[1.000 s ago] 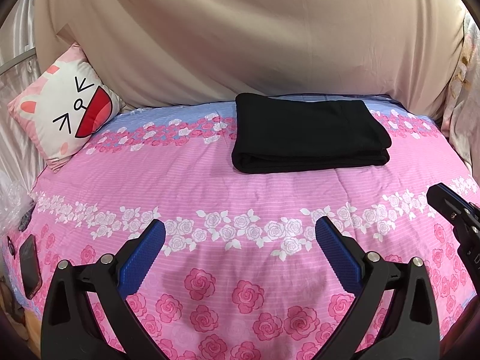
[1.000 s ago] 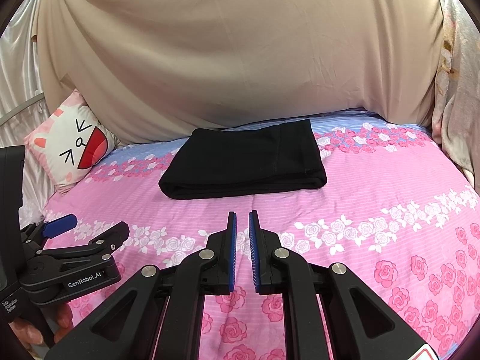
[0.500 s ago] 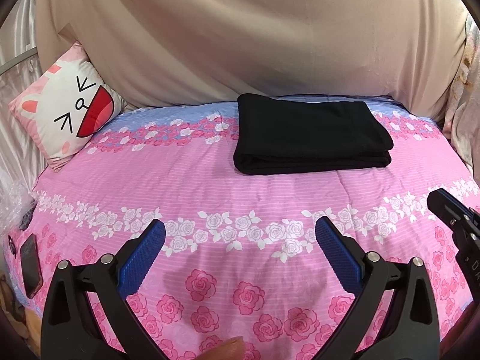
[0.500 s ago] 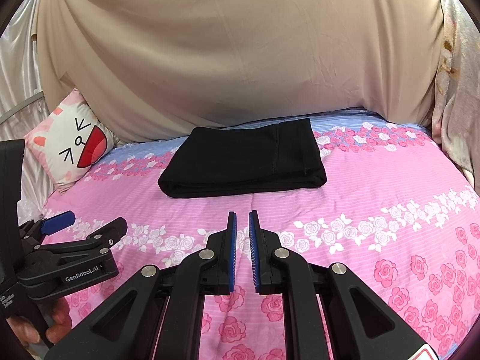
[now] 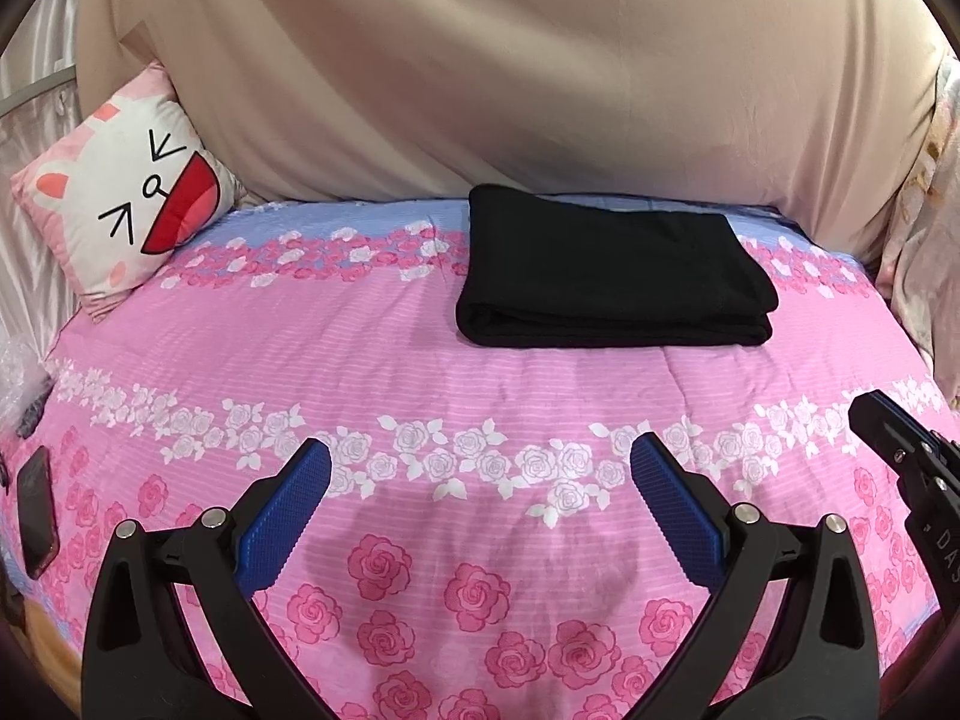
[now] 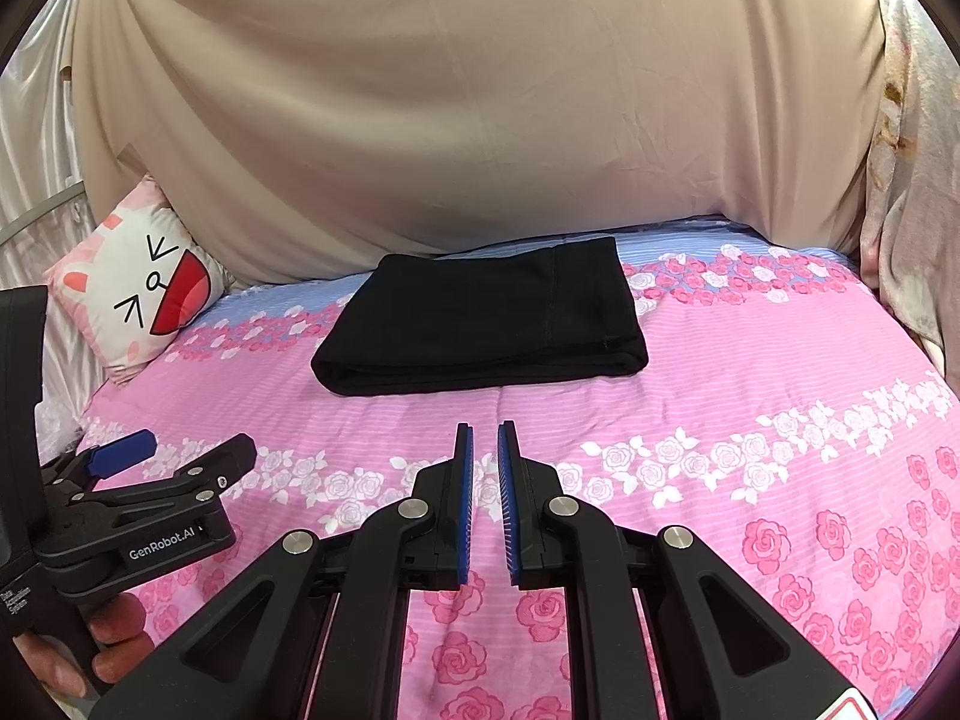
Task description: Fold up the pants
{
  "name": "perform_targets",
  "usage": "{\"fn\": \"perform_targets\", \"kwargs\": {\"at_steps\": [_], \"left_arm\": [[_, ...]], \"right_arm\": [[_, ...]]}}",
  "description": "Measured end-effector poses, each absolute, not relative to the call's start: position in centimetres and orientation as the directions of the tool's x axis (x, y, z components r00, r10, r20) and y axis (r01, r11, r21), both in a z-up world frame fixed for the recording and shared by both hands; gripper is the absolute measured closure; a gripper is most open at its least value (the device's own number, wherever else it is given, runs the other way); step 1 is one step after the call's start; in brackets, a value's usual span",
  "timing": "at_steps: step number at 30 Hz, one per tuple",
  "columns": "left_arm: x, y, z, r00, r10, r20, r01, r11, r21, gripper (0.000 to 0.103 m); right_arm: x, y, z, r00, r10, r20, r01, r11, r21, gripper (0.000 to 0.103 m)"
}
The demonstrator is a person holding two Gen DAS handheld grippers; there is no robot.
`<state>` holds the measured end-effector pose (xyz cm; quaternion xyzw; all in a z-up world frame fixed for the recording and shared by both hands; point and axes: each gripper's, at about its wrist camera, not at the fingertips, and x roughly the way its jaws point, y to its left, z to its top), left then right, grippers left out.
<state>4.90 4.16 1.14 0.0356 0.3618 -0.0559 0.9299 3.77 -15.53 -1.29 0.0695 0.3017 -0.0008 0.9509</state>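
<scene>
- Left wrist view: the left gripper points forward and downward over a bed. Its two blue-padded fingers stand wide apart with nothing between them, only the bedspread below.
- One pair of black pants lies folded into a neat rectangle on the far half of the bed, right of centre, well apart from the gripper and untouched.
- One cartoon-face cushion leans at the far left corner against a beige sheet that hangs behind the bed.
- One dark phone lies at the bed's left edge.
- The black tip of the right gripper pokes in at the right edge.
- Right wrist view: the right gripper points forward and downward at the bed. Its two blue pads are almost together, with a narrow slit between them and nothing gripped.
- The same single pair of folded pants lies ahead, just beyond the fingertips, not touching them.
- The left gripper shows at the lower left, its jaws open, held in a person's hand whose fingers wrap the handle.
- The cushion sits at the far left.
</scene>
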Motion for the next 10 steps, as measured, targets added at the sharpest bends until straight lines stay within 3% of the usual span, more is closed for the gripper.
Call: {"fn": "perform_targets", "kwargs": {"at_steps": [5, 8, 10], "left_arm": [[5.2, 4.0, 0.5, 0.722, -0.041, -0.690, 0.129, 0.989, 0.076, 0.005], [5.2, 3.8, -0.1, 0.697, -0.044, -0.716, 0.145, 0.986, 0.081, 0.005], [4.9, 3.7, -0.4, 0.698, -0.033, -0.716, 0.144, 0.985, 0.095, 0.005]], "right_arm": [[3.7, -15.8, -1.5, 0.810, 0.030, -0.586, 0.052, 0.991, 0.122, 0.090], [3.2, -15.9, -1.7, 0.816, 0.008, -0.579, 0.070, 0.991, 0.113, 0.053], [2.9, -15.8, -1.8, 0.814, -0.003, -0.580, 0.076, 0.992, 0.100, 0.053]]}}
